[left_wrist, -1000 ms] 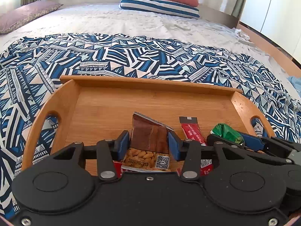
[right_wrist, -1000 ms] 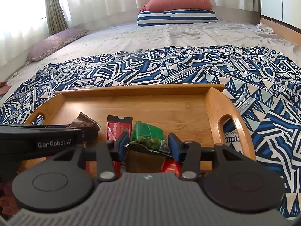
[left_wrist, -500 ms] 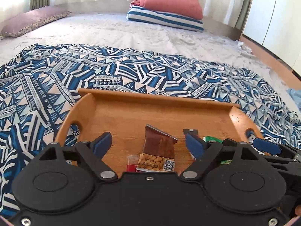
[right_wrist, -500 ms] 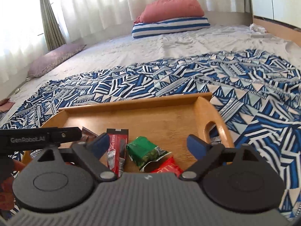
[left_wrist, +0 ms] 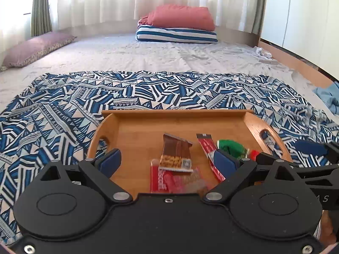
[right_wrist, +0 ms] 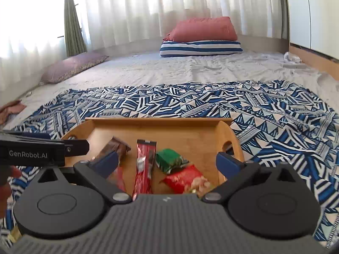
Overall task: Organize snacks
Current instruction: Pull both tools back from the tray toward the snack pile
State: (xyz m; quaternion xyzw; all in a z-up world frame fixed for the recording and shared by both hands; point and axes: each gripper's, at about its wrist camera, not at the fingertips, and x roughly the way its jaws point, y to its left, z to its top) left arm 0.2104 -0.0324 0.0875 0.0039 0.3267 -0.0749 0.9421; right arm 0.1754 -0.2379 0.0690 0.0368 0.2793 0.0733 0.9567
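Observation:
A wooden tray (left_wrist: 135, 127) (right_wrist: 203, 135) lies on the patterned blanket and holds several snack packets. A brown nut packet (left_wrist: 177, 152) (right_wrist: 115, 147) rests on a red packet (left_wrist: 167, 182). A long red stick packet (left_wrist: 208, 151) (right_wrist: 145, 165), a green packet (left_wrist: 231, 147) (right_wrist: 169, 159) and a red crinkled packet (right_wrist: 186, 178) lie beside it. My left gripper (left_wrist: 167, 162) is open and empty, above the tray's near edge. My right gripper (right_wrist: 167, 162) is open and empty, also over the near edge.
The blue and white patterned blanket (left_wrist: 63, 110) (right_wrist: 275, 110) covers the bed around the tray. Striped and red pillows (left_wrist: 178, 27) lie at the far end, a purple pillow (left_wrist: 36, 48) at far left. A wooden bed edge (left_wrist: 296, 63) runs along the right.
Both grippers opened, let go of the brown nut packet and the green packet, and pulled back and up from the tray. Both packets now lie in the tray.

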